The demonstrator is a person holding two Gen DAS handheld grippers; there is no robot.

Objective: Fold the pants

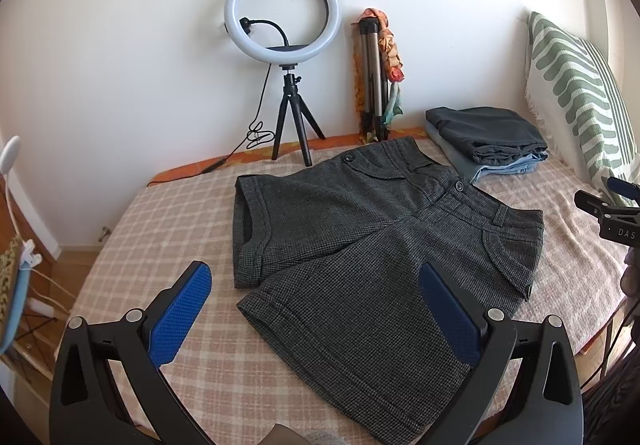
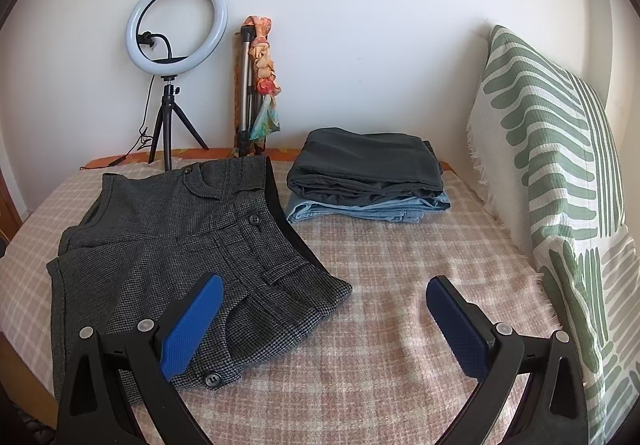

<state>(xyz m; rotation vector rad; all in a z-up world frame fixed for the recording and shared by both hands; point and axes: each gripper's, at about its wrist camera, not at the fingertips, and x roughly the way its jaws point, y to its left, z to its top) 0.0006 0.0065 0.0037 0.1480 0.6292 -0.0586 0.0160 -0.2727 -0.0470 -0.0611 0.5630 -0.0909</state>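
Grey tweed shorts (image 1: 380, 241) flat: hems toward left gripper (image 1: 316, 305), waistband by right gripper (image 2: 324, 319); both grippers' jaws apart, empty

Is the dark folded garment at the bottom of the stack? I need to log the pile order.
No, the dark garment lies on top, with the light blue jeans under it on the bed.

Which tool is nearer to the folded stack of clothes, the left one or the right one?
Right. The right tool hangs open over the shorts' waistband, next to the folded stack. The left tool hangs open over the leg hems, farther away.
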